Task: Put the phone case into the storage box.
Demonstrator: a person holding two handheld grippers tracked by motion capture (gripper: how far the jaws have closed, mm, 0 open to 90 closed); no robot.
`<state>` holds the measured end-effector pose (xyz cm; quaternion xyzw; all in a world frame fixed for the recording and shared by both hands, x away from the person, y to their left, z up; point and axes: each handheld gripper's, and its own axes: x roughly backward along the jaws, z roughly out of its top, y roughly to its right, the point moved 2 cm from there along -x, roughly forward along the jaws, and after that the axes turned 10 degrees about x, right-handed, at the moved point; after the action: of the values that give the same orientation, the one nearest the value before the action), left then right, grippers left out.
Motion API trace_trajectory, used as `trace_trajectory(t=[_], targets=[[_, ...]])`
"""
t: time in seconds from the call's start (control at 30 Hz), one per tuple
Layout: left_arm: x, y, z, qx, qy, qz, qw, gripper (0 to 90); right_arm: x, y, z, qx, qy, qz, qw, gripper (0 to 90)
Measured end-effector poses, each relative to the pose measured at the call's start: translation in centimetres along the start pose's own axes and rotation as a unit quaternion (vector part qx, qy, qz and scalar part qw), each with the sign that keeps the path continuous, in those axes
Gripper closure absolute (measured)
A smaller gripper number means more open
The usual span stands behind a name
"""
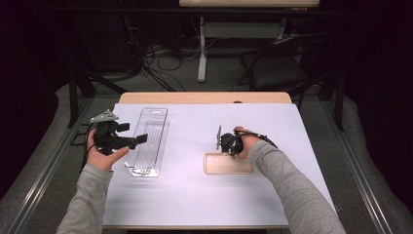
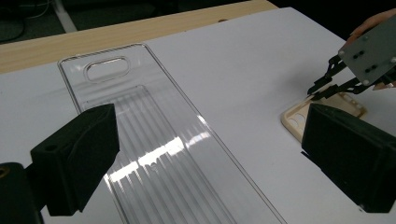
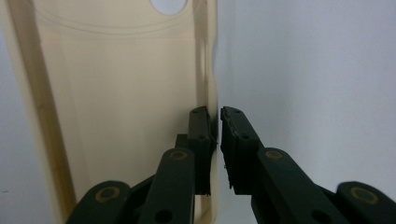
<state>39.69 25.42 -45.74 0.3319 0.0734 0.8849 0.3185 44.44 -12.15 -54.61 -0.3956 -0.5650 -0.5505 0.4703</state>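
Right gripper (image 3: pixel 218 140) was pinched tight on the side wall of the beige phone case (image 3: pixel 116 93), one jaw inside, one outside; the case lay flat on the white mat (image 1: pixel 195 195). That hand pointed steeply down. Left gripper (image 2: pixel 205 154) hung wide open, held level over the clear plastic tray (image 2: pixel 154 154), gripping nothing. The right gripper view showed the pinched rim up close, while the high view showed both grey sleeves.

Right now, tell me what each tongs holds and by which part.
The right tongs pinch the beige phone case by its side wall, one jaw inside, one outside. The left tongs stand open over the clear tray, holding nothing.
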Motion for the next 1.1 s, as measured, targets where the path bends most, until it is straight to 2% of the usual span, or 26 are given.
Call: trace_trajectory(t=[0.33, 1.1], targets=[[-0.03, -0.02, -0.02, 0.001, 0.000, 0.000, 1.0000, 4.3, -0.08, 0.01, 0.03, 0.006, -0.004, 0.005, 1.0000, 86.9], [-0.08, -0.14, -0.05, 0.003, 0.000, 0.001, 1.0000, 4.3, -0.09, -0.05, 0.05, 0.019, -0.004, 0.002, 0.9998, 87.8]])
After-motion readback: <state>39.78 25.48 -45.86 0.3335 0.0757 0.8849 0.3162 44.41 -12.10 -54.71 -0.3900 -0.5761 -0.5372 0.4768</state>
